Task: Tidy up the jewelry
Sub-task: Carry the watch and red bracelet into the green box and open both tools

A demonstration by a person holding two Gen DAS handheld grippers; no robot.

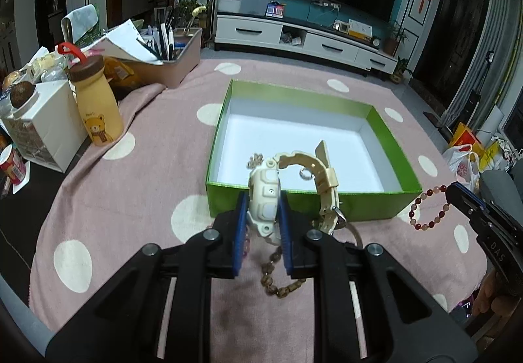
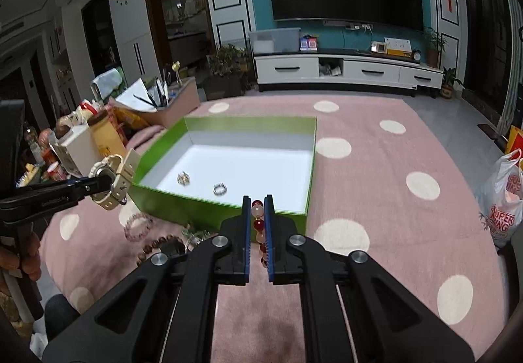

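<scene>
A: What's in the green box point(image 2: 225, 209)?

B: Rt wrist cam: two small silver rings point(image 2: 220, 189) on the white floor, near the front wall, side by side but apart. Rest of the floor's bare. Box sits on a pink polka-dot cloth point(image 2: 392, 199).

A: Lt cam show the same?

B: Only partly. The watch blocks the near corner; one ring peeks out by the strap, and something pale and lacy shows at abt 11 o'clock from the watch, maybe the other ring, can't say.

A: Grippers?

B: Left gripper point(image 1: 261, 225) is clamped on a cream watch point(image 1: 266, 199), blue pads squeezing the case from both sides, strap curling off to 2 o'clock. Right gripper point(image 2: 257, 232) is pinched tight on a red-and-pink bead bracelet point(image 2: 258, 216). Both are held just in front of the box's near wall, not inside.

A: Anything loose?

B: Yes, on the cloth in front of the box. Rt cam: pink crystal bracelet point(image 2: 139, 225) at 9 o'clock from its fingertips, plus a brown bead bracelet point(image 2: 157, 247) and a clear one nearer the cam. Lt cam shows the brown beads under its jaws.

A: Other containers?

B: Lt cam, 10 o'clock from the box: beige bin point(image 1: 170, 65) w/ pens and papers; yellow bear bottle point(image 1: 98, 101) closer in.
</scene>
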